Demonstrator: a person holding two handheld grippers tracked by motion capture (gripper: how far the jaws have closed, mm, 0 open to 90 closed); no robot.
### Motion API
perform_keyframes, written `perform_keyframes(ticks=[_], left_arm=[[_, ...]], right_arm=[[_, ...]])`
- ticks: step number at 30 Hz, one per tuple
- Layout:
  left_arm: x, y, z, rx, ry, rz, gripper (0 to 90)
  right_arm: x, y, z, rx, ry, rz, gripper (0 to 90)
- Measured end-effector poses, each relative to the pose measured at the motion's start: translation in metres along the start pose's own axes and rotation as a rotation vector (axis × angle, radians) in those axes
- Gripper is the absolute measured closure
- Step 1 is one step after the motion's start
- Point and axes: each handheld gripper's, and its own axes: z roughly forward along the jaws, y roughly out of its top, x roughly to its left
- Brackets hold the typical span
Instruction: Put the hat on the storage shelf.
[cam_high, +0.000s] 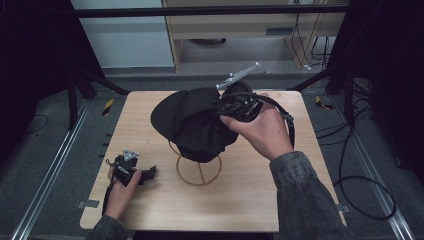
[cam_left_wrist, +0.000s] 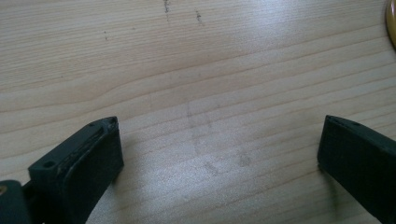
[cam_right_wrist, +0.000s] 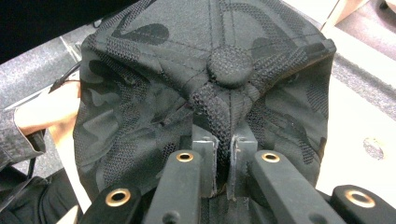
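Note:
A black camouflage-pattern cap (cam_high: 192, 122) hangs over a gold wire stand (cam_high: 198, 172) in the middle of the wooden table (cam_high: 250, 190). My right gripper (cam_high: 222, 109) reaches in from the right and is shut on a fold of the cap's crown. In the right gripper view its two jaws (cam_right_wrist: 224, 140) pinch the cap (cam_right_wrist: 154, 70) just below the top button (cam_right_wrist: 229, 65). My left gripper (cam_high: 149, 173) rests low at the table's front left, apart from the stand. In the left gripper view it (cam_left_wrist: 219, 135) stands open over bare wood (cam_left_wrist: 187, 70), with nothing between its fingers.
A sliver of the gold stand base (cam_left_wrist: 391, 23) shows at the top right of the left gripper view. Metal rails (cam_high: 45, 175) run along the floor on both sides. Loose cables (cam_high: 365, 195) lie on the right floor. A black frame bar (cam_high: 200, 11) crosses the back.

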Motion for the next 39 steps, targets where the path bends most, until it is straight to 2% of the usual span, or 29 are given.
perform_keyframes(ticks=[13,22,39], left_arm=[[0.000,0.000,0.000,0.000,-0.002,0.002,0.0],[0.000,0.000,0.000,0.000,-0.002,0.002,0.0],[0.000,0.000,0.000,0.002,-0.003,0.005,0.0]], right_arm=[[0.003,-0.009,0.017,0.036,0.021,0.005,84.2],[0.005,-0.010,0.020,0.055,0.019,0.009,84.1],[0.008,-0.017,0.037,0.077,0.021,0.008,83.1]])
